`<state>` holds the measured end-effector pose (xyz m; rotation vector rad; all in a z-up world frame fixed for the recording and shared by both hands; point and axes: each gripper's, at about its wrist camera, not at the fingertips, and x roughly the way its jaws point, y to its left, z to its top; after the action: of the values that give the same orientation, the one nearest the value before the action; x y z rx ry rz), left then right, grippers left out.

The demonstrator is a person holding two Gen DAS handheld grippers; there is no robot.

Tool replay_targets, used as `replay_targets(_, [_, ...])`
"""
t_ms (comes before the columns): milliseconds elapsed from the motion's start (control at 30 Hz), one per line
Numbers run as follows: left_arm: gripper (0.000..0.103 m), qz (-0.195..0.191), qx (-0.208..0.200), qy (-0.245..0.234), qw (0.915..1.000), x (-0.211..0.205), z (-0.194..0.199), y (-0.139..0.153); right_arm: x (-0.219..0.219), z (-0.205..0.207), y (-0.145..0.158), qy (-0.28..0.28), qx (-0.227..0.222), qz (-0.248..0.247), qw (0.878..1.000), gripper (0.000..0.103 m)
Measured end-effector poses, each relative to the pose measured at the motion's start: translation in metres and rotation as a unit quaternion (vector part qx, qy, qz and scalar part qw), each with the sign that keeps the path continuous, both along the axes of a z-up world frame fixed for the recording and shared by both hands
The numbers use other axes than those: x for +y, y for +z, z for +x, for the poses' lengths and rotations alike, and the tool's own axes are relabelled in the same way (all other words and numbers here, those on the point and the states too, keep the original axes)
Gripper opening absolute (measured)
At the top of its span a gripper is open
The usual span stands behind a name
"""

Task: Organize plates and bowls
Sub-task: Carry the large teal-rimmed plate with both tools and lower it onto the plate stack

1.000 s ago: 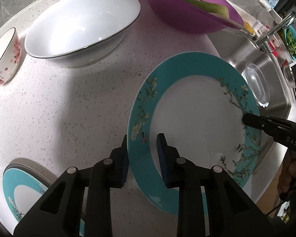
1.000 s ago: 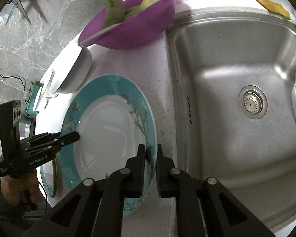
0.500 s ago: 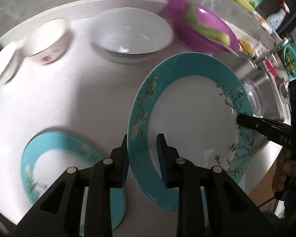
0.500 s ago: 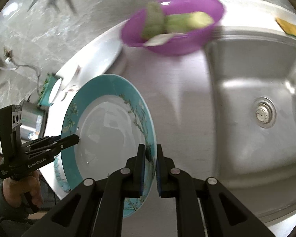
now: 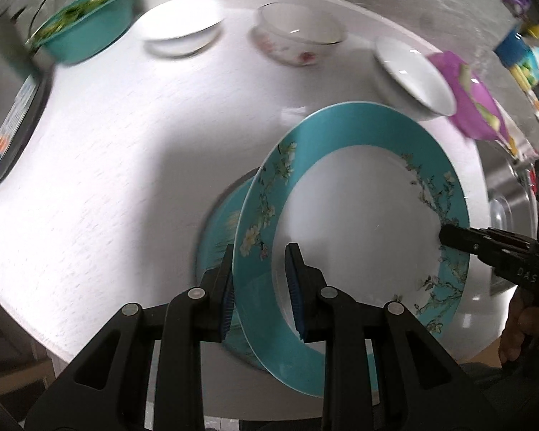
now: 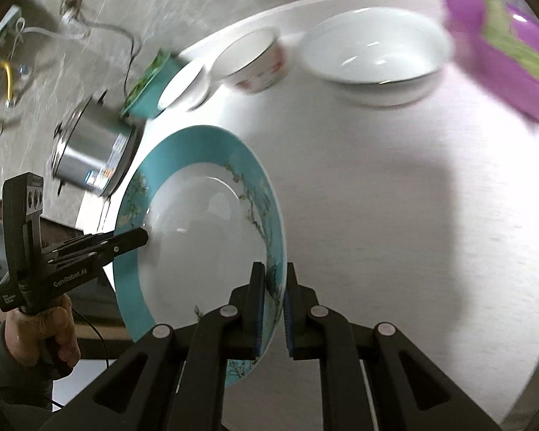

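Observation:
A teal-rimmed plate with a white centre and blossom sprigs (image 5: 359, 215) hangs tilted above the white counter, held from both sides. My left gripper (image 5: 260, 251) is shut on its near rim. My right gripper (image 6: 273, 269) is shut on the opposite rim of the same plate (image 6: 197, 237). Each gripper shows in the other's view, the right gripper (image 5: 449, 235) and the left gripper (image 6: 142, 237), each with a hand behind it. A second matching plate (image 5: 215, 237) lies flat on the counter directly under the held one, mostly hidden by it.
Along the back of the counter stand a teal bowl of greens (image 5: 86, 25), a small white bowl (image 5: 179, 28), a floral bowl (image 5: 298, 39), a large white bowl (image 6: 377, 57) and a purple bowl with vegetables (image 6: 503, 61). A steel pot (image 6: 93, 147) stands at the left end.
Both grippers have carried the plate away from the sink and along the counter, a little higher, until it hangs over the second teal plate. Both grips are unchanged.

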<state>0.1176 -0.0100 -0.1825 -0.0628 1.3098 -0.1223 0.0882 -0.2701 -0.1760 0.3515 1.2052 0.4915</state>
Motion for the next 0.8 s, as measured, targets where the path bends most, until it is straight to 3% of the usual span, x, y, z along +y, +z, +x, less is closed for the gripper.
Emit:
replay_targets(133, [0.023, -0.007, 0.012, 0.007, 0.9999, 0.024, -0.004, -0.013, 0.026, 0.005, -0.005, 0.015, 0.004, -0.013, 1.0, 0.011])
replay_targets(367, [0.024, -0.013, 0.023, -0.006, 0.9996, 0.028, -0.002, -0.031, 0.034, 0.011, -0.014, 0.007, 0.013, -0.038, 0.999, 0.011])
replay_targets(800, [0.025, 0.03, 0.007, -0.04, 0.9987, 0.016, -0.009, -0.04, 0.046, 0.007, -0.022, 0.005, 0.003, -0.09, 0.996, 0.015])
